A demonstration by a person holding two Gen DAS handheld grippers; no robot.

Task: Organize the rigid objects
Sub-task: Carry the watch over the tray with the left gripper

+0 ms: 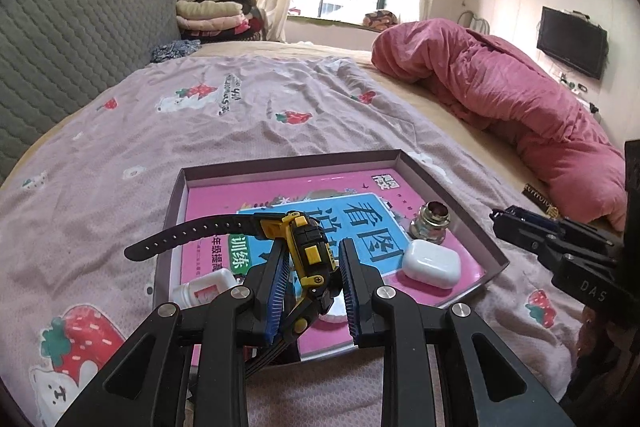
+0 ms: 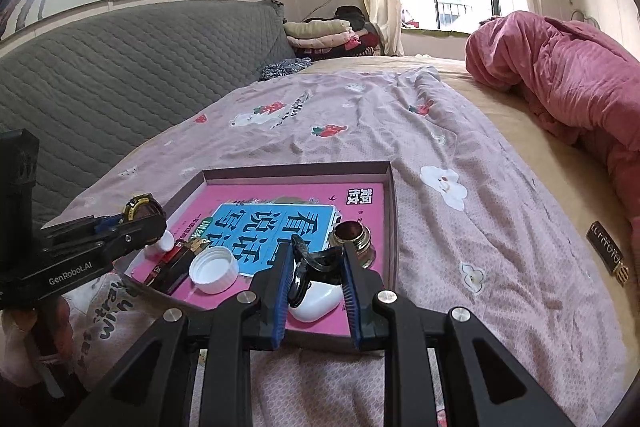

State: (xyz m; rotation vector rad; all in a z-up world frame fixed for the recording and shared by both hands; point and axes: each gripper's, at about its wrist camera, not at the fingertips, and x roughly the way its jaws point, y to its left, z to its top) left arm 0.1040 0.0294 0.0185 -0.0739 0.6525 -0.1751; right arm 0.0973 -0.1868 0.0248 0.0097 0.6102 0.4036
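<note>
Left gripper (image 1: 310, 259), marked "GenRobot.AI", clamps one yellow-black watch (image 1: 306, 247). Right gripper (image 2: 316, 275), marked "DAS", clamps one black clip (image 2: 320, 261) above one tray (image 2: 296, 169).

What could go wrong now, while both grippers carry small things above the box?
1. The left gripper pinches only the watch case; its long strap hangs free and may sweep the small white bottle in the box.
2. The right gripper holds a glossy black clip just above the white earbud case; it might slip or knock that case.
</note>
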